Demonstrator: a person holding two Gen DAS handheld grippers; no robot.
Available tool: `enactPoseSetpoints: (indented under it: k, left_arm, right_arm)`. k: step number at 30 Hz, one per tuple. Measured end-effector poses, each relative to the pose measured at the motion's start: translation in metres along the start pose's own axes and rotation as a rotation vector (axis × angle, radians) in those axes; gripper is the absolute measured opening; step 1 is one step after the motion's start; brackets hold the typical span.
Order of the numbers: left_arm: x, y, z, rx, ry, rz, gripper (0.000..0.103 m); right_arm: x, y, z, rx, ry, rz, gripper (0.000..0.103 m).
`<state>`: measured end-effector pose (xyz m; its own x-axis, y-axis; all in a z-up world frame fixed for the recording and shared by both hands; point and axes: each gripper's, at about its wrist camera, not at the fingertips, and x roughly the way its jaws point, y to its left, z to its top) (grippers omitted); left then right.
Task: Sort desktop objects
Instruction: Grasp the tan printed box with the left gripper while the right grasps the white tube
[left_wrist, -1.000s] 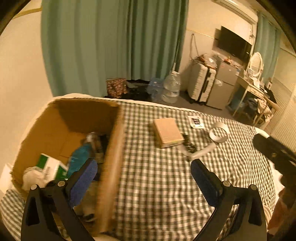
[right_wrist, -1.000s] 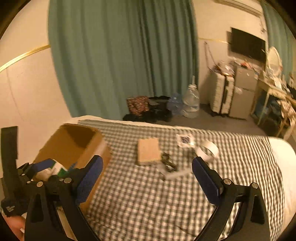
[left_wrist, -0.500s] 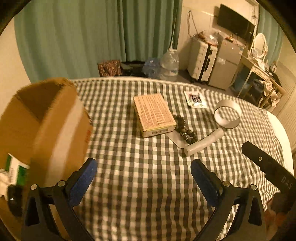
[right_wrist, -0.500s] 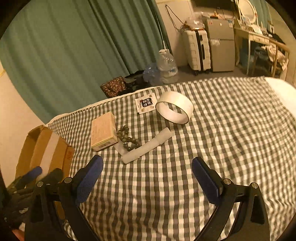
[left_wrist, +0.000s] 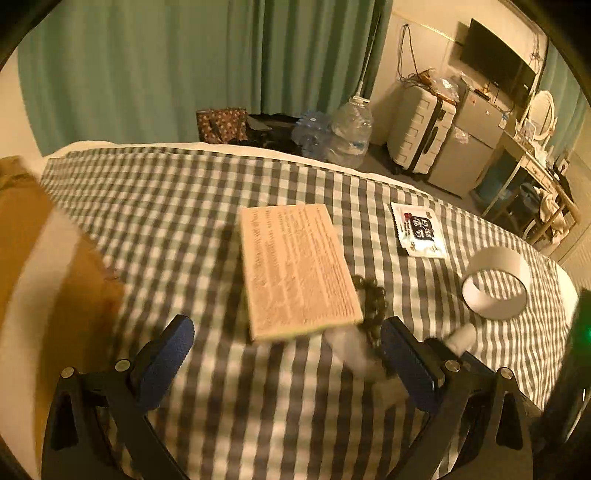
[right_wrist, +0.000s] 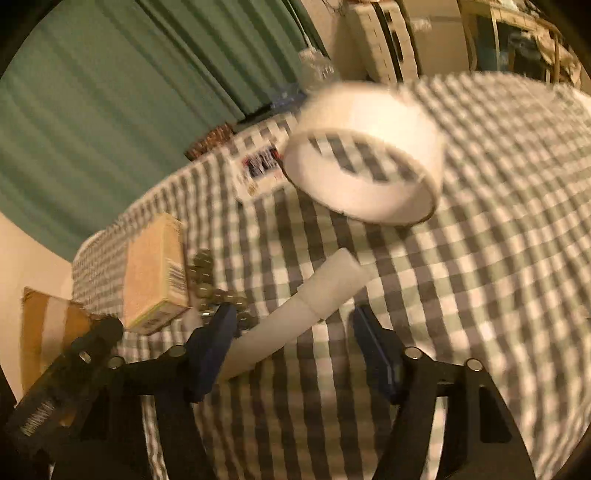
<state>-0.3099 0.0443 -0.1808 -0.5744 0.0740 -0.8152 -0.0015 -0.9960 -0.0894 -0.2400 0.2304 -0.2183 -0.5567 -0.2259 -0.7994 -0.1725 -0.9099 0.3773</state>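
Right gripper (right_wrist: 291, 325) lower, closing around tube (right_wrist: 295, 314)

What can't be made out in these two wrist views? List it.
- Cardboard box: cut off by the left edge in the left wrist view; its inside is out of sight.
- Bead string: blurred, partly behind the flat tan box.
- Tan box print: smeared, unreadable.
- White tube: lower end hidden behind the right claw; contact unclear.
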Motion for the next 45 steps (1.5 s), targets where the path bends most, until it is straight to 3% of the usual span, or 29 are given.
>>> enactPoseSetpoints:
  k: [2, 3, 6, 12, 14, 17, 29, 36, 45]
  left_arm:
    - [0.010, -0.003, 0.003, 0.008, 0.004, 0.007, 0.103]
    - [0.017, -0.005, 0.005, 0.012, 0.012, 0.001, 0.103]
    - [0.032, -0.008, 0.008, 0.015, 0.018, -0.006, 0.103]
    - [0.063, -0.006, 0.012, 0.026, 0.065, 0.030, 0.103]
    - [0.057, -0.003, 0.009, 0.036, 0.034, 0.020, 0.080]
    - [0.041, -0.009, 0.006, 0.121, 0.008, 0.064, 0.080]
    - [-0.071, 0.011, -0.015, 0.136, -0.071, 0.014, 0.079]
    - [-0.139, 0.013, -0.032, 0.170, -0.136, -0.016, 0.079]
    - [-0.199, 0.020, -0.050, 0.172, -0.187, -0.056, 0.079]
  right_arm:
    - [0.001, 0.009, 0.000, -0.073, -0.012, -0.050, 0.058]
    - [0.001, 0.012, 0.000, -0.110, -0.024, -0.087, 0.045]
    - [-0.008, 0.007, 0.000, -0.138, -0.065, -0.093, 0.024]
    - [-0.029, -0.001, 0.000, -0.116, -0.105, -0.065, 0.023]
    - [-0.034, 0.001, -0.001, -0.121, -0.107, -0.060, 0.023]
    - [-0.038, 0.004, 0.000, -0.129, -0.107, -0.057, 0.023]
    - [-0.084, 0.008, -0.018, -0.170, -0.156, -0.025, 0.021]
    - [-0.136, 0.028, -0.040, -0.223, -0.221, -0.020, 0.018]
    - [-0.216, 0.058, -0.070, -0.286, -0.320, 0.015, 0.015]
